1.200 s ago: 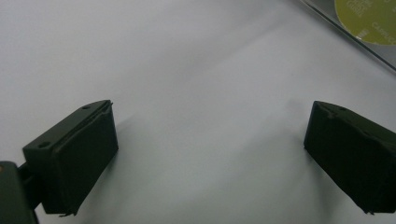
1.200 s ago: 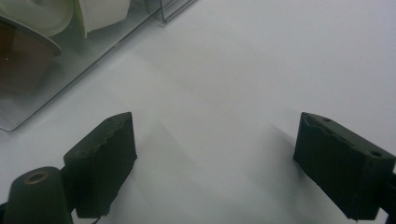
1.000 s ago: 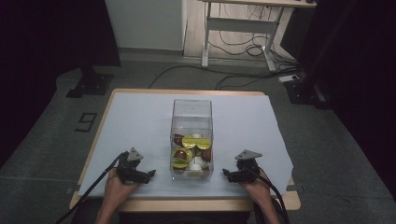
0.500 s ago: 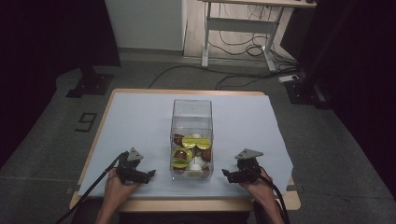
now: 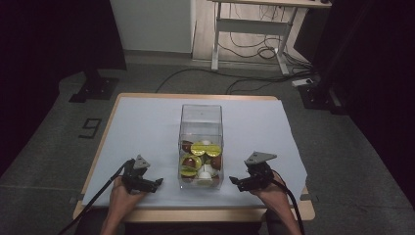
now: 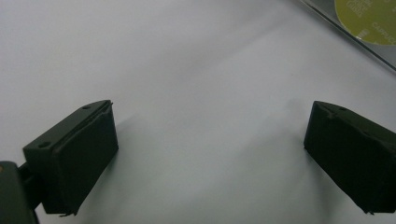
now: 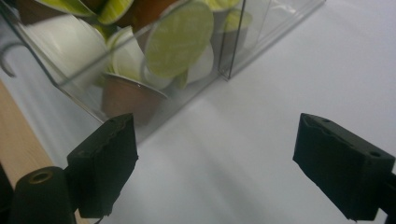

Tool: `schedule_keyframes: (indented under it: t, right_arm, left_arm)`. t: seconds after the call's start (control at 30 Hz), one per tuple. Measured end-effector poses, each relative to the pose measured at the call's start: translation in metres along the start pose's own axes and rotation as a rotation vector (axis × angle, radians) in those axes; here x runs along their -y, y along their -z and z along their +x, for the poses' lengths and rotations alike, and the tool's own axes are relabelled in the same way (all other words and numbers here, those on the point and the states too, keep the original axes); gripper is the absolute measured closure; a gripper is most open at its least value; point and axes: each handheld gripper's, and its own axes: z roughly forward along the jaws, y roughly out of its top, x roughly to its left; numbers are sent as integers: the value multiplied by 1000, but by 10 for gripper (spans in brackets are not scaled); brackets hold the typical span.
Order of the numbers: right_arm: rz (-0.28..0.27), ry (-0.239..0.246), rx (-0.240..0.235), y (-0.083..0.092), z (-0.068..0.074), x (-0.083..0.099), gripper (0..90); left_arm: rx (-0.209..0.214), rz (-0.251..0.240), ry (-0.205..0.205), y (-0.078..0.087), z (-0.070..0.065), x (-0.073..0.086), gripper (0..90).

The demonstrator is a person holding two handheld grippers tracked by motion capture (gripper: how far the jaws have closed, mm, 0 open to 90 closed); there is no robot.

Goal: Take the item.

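While your hands rest at the near edge of the table point(image 5: 112, 110), the clear plastic box point(image 5: 201, 117) stands between them on the pale sheet point(image 5: 147, 127), near the middle of the near half. Its long axis runs away from you, from the near edge toward the far side, and its open top faces up. The coffee capsules point(image 5: 200, 159), with green-yellow foil lids and brown or white bodies, are heaped in the near end; the far end looks bare. Your left gripper point(image 5: 155, 182) lies just left of the box, pointing right toward it, with its jaws spread wide and nothing between them; in the left gripper view point(image 6: 208, 154) only the sheet sits between the jaws, and a corner of the box wall shows at upper right. Your right gripper point(image 5: 234, 182) mirrors it on the other side, pointing left at the box, jaws likewise released and holding nothing point(image 7: 215, 158), the left jaw near the box wall.
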Motion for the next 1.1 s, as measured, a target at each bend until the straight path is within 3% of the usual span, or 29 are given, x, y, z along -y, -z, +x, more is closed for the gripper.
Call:
schedule_keyframes:
  t: [0.5,0.77,1.1]
  right_arm:
    - [-61,14,-35,10,5,-29,143]
    - [-81,16,-80,11,7,-47,143]
    - [-59,63,-111,0,17,-65,174]
  left_arm:
    - [0,1,-1,0,0,0,21]
    - [0,0,0,0,0,0,21]
    - [-1,-1,1,0,0,0,21]
